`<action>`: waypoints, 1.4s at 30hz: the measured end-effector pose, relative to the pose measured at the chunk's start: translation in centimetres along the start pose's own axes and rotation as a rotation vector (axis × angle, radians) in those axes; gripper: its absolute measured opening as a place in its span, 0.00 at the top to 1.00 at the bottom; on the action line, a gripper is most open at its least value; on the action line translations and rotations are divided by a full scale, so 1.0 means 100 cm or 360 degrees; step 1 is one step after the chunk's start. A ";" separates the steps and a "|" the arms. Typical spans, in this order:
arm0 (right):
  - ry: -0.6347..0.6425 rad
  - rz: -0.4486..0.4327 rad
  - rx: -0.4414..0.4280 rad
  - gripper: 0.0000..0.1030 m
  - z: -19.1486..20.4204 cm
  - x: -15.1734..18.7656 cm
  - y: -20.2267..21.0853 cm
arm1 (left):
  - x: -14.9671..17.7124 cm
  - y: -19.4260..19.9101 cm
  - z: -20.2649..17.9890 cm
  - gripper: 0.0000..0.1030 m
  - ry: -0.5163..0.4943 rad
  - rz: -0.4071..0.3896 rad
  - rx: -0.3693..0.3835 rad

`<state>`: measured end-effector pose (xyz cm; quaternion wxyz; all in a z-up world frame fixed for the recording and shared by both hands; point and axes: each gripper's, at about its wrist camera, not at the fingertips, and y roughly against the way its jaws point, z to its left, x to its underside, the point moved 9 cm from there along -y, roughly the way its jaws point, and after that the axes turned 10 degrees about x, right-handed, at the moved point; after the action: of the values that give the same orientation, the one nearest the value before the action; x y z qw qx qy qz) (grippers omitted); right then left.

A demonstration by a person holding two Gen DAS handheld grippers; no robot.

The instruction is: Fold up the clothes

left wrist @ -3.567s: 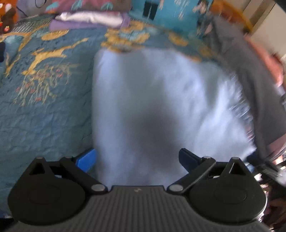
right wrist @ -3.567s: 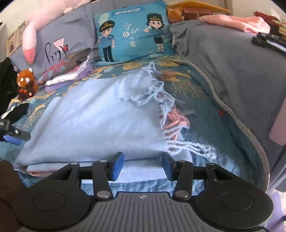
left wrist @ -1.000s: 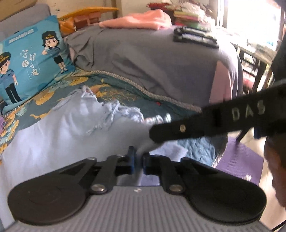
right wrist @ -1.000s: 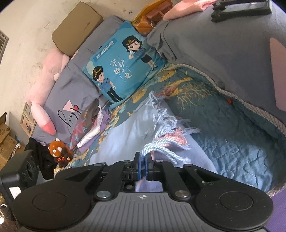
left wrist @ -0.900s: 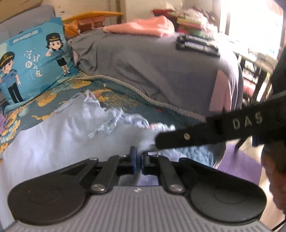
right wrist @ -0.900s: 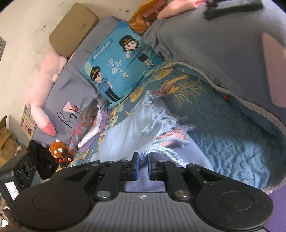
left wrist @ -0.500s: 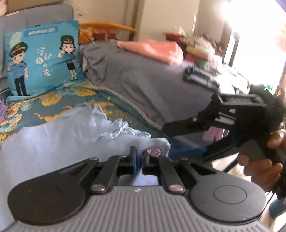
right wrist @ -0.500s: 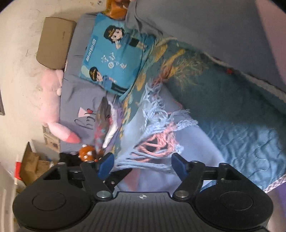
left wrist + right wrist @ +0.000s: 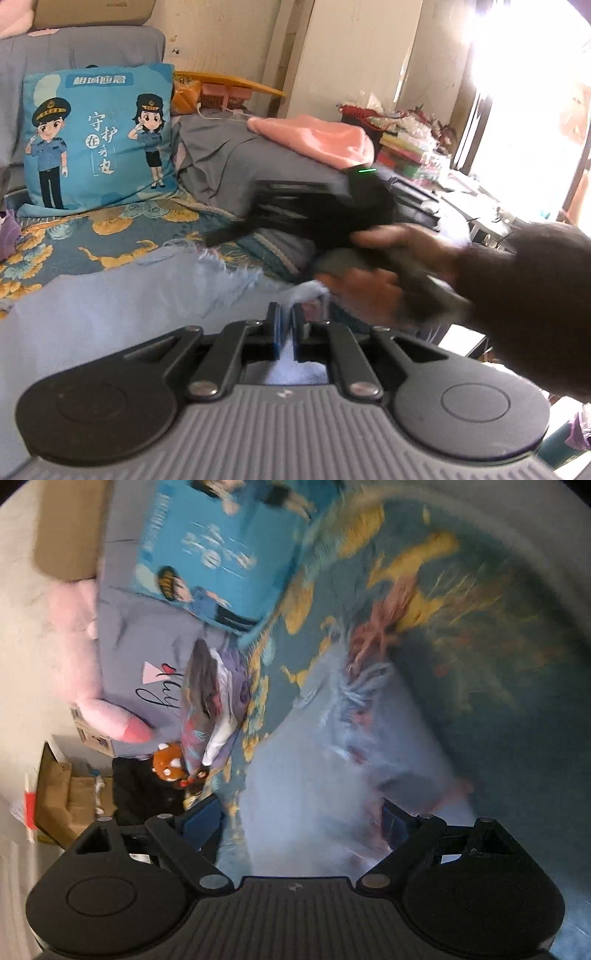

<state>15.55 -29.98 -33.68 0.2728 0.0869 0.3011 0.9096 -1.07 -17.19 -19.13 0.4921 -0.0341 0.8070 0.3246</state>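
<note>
Left wrist view shows the left gripper (image 9: 286, 326) with its black fingers (image 9: 274, 332) pinched nearly together on a tufted corner of the pale blue scarf (image 9: 110, 302), a soft, fleecy cloth with a ragged fringe along its far edge. The scarf lies spread over the bed's quilt (image 9: 92, 236), a stitched teal fabric printed with yellow flowers. Just past the fringe the person's right hand (image 9: 373, 273) grips the blurred black handle of the other tool. A square blue cushion (image 9: 98, 136) with two cartoon officers leans behind, near a rumpled grey blanket (image 9: 229, 166) topped by a pink folded cloth (image 9: 317, 138).

From the right wrist camera, the right gripper (image 9: 301, 821) hangs with fingers (image 9: 203, 818) spread wide, grasping nothing, above the scarf's smooth blue surface (image 9: 306, 794). A stack of folded clothes (image 9: 212, 701) sits beside a small orange plush toy (image 9: 170, 766).
</note>
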 end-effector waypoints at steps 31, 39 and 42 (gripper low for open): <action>-0.0125 -0.0541 0.0242 0.36 -0.082 0.149 0.077 | 0.039 0.023 0.077 0.64 0.0247 0.0099 -0.0233; -0.0291 -0.0697 0.0203 0.96 -0.081 0.136 0.068 | 0.046 0.027 0.078 0.56 0.0231 0.0143 -0.0309; -0.0165 -0.0804 0.0235 0.97 -0.067 0.141 0.092 | 0.050 0.029 0.083 0.56 0.0246 0.0161 -0.0350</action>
<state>-2.45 -31.75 -33.71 0.4992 0.0752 0.3642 0.7826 1.68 -8.98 -24.30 0.4048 -0.0719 0.8028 0.4318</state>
